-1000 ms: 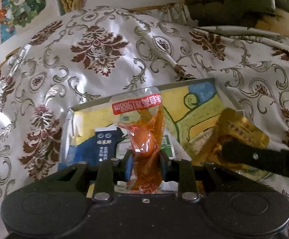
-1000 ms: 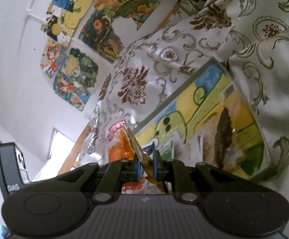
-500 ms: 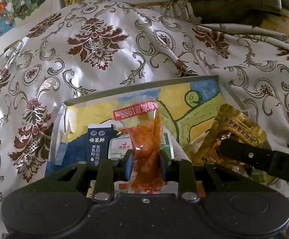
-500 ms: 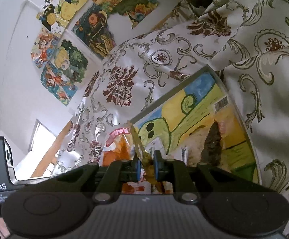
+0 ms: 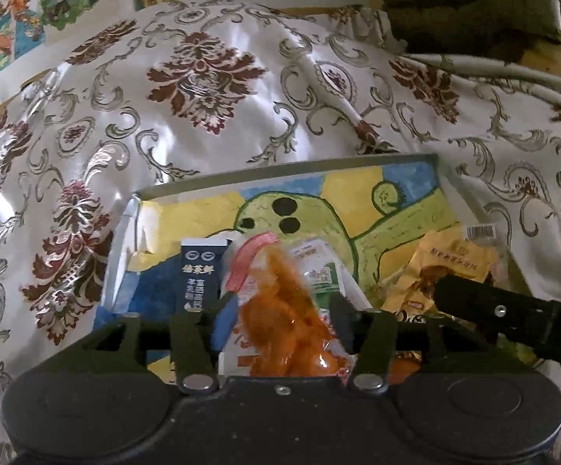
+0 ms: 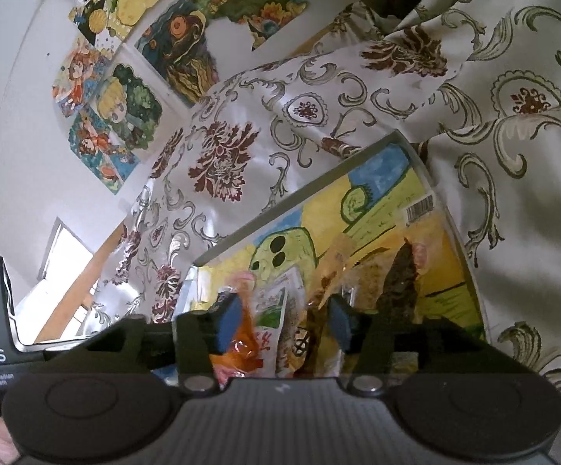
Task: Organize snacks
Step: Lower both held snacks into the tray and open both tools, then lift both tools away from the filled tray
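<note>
Both grippers have let go since a second ago: the left gripper (image 5: 280, 306) jaws, then clamped on the orange snack pouch (image 5: 288, 325), are opening, and the pouch sags loose between them. The right gripper (image 6: 284, 319) jaws are opening too, the gold packet (image 6: 319, 294) free between them. Beyond both jaws lies the painted tray (image 5: 357, 201); a dark blue sachet (image 5: 199, 275) left of the pouch bears Chinese print, and "DAS" marks the left gripper's body.
</note>
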`<state>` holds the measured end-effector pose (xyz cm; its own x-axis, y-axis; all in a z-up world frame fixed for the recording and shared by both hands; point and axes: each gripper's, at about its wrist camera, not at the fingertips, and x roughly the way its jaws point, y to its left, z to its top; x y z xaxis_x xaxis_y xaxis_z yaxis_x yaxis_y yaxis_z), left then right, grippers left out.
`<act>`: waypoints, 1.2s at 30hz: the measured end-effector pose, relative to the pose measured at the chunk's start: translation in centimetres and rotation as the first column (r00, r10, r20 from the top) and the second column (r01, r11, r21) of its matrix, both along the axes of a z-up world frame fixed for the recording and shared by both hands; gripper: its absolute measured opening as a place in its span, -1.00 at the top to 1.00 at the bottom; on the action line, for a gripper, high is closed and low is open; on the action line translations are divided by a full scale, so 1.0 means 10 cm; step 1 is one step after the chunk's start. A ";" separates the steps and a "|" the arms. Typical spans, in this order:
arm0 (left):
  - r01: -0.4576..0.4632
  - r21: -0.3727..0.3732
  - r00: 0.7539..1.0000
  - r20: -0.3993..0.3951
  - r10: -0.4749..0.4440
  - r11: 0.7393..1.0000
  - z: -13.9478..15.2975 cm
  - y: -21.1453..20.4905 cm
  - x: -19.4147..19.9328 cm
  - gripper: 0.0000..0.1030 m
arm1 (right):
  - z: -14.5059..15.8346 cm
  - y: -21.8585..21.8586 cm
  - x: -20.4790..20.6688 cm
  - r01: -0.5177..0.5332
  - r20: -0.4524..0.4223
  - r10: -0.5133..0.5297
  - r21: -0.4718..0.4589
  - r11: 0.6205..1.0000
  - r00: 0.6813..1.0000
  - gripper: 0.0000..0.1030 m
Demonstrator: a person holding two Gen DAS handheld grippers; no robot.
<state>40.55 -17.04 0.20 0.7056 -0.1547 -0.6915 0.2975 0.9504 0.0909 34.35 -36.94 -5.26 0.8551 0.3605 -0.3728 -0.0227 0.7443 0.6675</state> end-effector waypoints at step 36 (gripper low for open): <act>-0.300 -0.229 0.931 0.143 0.337 0.926 0.30 1.01 -2.15 -0.99 | 0.70 0.34 -1.73 0.142 0.141 -0.097 -0.353 0.925 0.985 -1.00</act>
